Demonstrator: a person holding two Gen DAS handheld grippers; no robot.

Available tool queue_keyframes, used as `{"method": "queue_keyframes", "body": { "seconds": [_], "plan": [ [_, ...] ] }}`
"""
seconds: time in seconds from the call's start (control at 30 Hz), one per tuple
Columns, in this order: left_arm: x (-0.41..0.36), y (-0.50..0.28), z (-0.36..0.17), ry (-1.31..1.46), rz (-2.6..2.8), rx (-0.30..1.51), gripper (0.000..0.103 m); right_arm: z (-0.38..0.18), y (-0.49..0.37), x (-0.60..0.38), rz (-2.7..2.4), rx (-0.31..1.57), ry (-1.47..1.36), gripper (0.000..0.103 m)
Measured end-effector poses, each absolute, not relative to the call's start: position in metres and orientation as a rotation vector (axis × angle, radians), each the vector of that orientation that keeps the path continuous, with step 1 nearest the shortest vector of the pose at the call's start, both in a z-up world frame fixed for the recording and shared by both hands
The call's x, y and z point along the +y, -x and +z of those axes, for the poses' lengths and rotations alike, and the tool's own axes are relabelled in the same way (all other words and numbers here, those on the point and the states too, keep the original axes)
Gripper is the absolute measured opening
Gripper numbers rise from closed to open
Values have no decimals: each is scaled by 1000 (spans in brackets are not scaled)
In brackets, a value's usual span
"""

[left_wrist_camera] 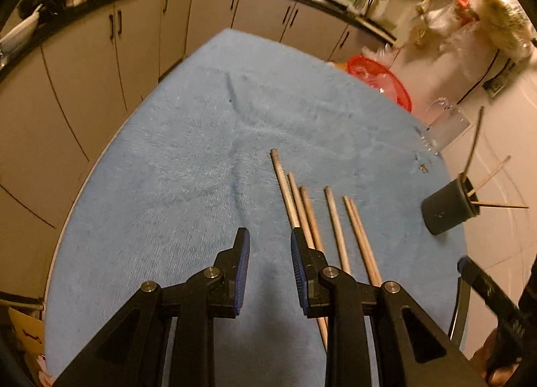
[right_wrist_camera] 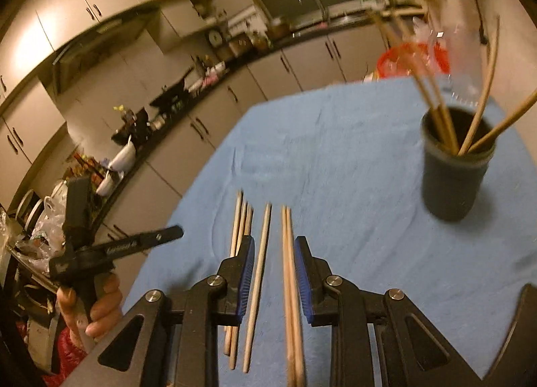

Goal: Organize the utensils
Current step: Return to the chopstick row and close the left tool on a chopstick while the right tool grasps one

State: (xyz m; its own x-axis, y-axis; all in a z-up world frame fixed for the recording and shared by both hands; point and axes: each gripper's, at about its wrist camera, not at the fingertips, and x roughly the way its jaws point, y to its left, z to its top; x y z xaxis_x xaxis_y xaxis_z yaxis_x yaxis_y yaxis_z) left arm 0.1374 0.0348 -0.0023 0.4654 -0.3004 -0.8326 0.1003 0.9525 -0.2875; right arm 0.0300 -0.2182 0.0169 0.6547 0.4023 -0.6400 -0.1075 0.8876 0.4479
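On the blue-towelled counter [left_wrist_camera: 188, 165] six loose chopsticks [right_wrist_camera: 265, 252] lie side by side before me — my right fingers [right_wrist_camera: 274, 281] spread above them, two sticks between, pinching nothing. My left fingers [left_wrist_camera: 270, 273] are parted over bare towel. A dark holder [right_wrist_camera: 454, 165] with more sticks stands right; red basket [left_wrist_camera: 382, 78] and kitchen cabinets [left_wrist_camera: 84, 61] behind. Tool lettering is unreadable.

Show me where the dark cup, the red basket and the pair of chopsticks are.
dark cup [right_wrist_camera: 453, 185], right wrist view, outer wall.
red basket [left_wrist_camera: 382, 81], left wrist view, rim.
pair of chopsticks [right_wrist_camera: 290, 273], right wrist view, mid shaft.
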Motion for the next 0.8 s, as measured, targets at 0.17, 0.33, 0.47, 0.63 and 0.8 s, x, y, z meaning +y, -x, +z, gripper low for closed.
{"method": "queue_keyframes", "body": {
  "seconds": [0.17, 0.33, 0.47, 0.63, 0.8],
  "plan": [
    [19, -183, -21, 219, -257, 1137, 25, 16, -28, -214, 290, 812, -386, 27],
    [3, -220, -34, 205, -234, 1169, 24, 17, -29, -218, 269, 822, -382, 27],
    [-9, -236, -45, 180, -196, 1201, 23, 17, -31, -221, 263, 832, -383, 27],
    [-18, -239, -47, 123, -148, 1184, 12, 14, -43, -215, 281, 864, -389, 27],
    [-4, -215, -46, 107, -154, 1192, 9, 7, -70, -188, 319, 930, -370, 27]
  ]
}}
